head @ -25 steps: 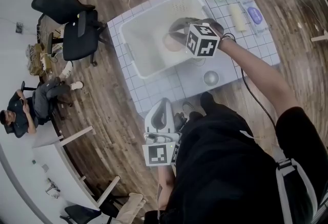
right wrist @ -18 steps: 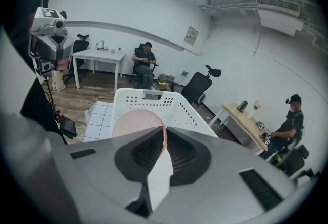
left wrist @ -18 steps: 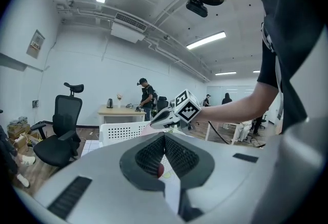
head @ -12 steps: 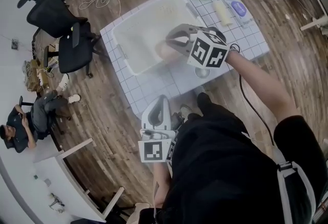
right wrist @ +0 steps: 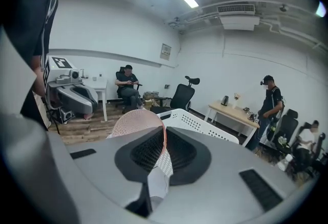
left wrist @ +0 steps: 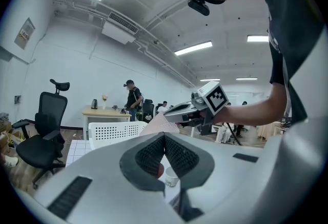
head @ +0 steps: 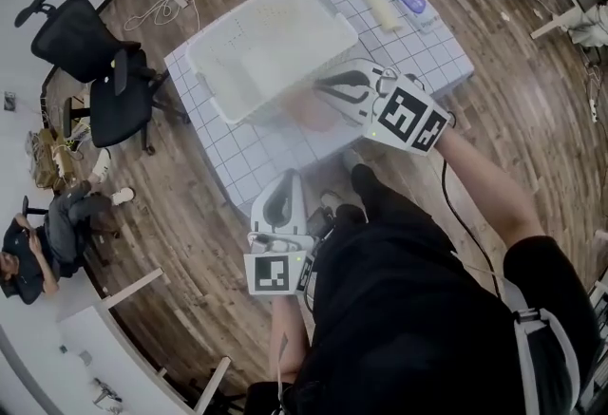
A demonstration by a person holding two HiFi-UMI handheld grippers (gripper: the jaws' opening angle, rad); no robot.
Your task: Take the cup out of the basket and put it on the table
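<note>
- Right gripper (right wrist: 163, 142) has the pink cup (right wrist: 134, 124) pinched by its wall. Cup's up in the air, just outside the white basket's (head: 203, 71) near wall.
- So it's out, looks like the carry step. Next it needs lowering upright onto bare table (head: 429, 50), then letting go. Forearm's stretched forward and the gripper is tipped a bit down. Left gripper (head: 282, 187) is pressed together, empty, by the waist.

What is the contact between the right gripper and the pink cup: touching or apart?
Touching. The right gripper view shows it: the right gripper has its jaws shut on the thin wall of the pink cup, one pad on each side.
</note>
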